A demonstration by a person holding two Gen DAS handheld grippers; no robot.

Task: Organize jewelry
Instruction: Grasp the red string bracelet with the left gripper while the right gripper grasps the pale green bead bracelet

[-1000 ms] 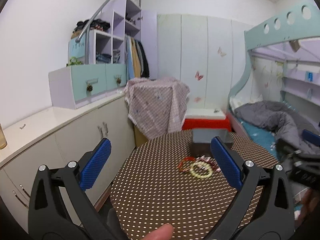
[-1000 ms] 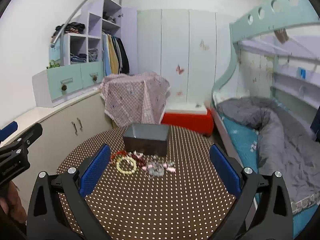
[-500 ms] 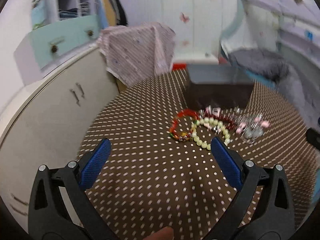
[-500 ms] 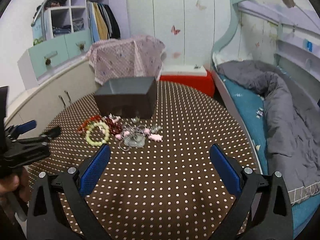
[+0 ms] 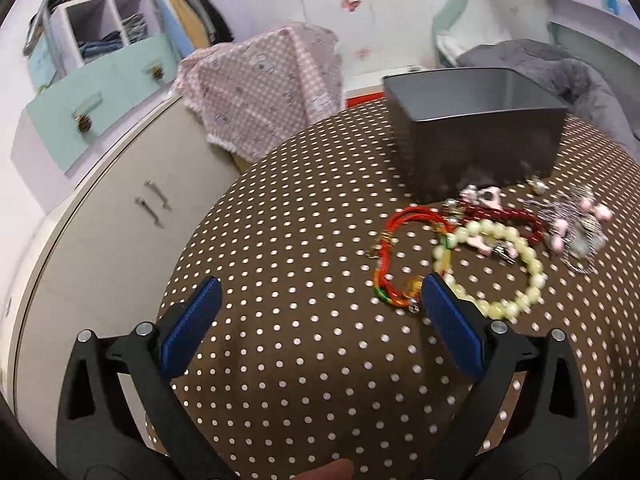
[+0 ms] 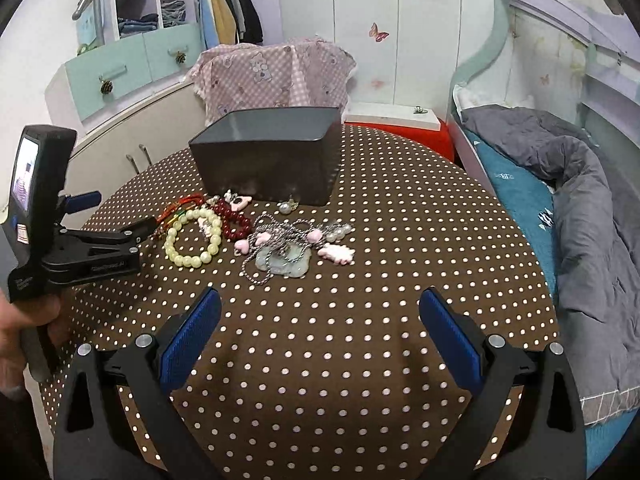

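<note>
A pile of jewelry lies on the round brown polka-dot table (image 6: 360, 320) in front of an open dark grey box (image 6: 268, 152). It holds a pale green bead bracelet (image 6: 194, 238), a red cord bracelet (image 5: 394, 264), a dark red bead bracelet (image 6: 234, 220) and a silver chain with pink charms (image 6: 288, 244). My left gripper (image 5: 316, 320) is open and empty, low over the table, its right finger beside the red cord bracelet; it also shows in the right wrist view (image 6: 100, 240). My right gripper (image 6: 320, 328) is open and empty, short of the pile.
A low white cabinet (image 5: 100, 232) runs along the table's left side. A chair draped in pink checked cloth (image 6: 276, 72) stands behind the table. A bunk bed with a grey duvet (image 6: 580, 200) is on the right.
Both grippers have moved forward and down toward the jewelry. The left gripper has come close to the red cord bracelet. Both stay open.
</note>
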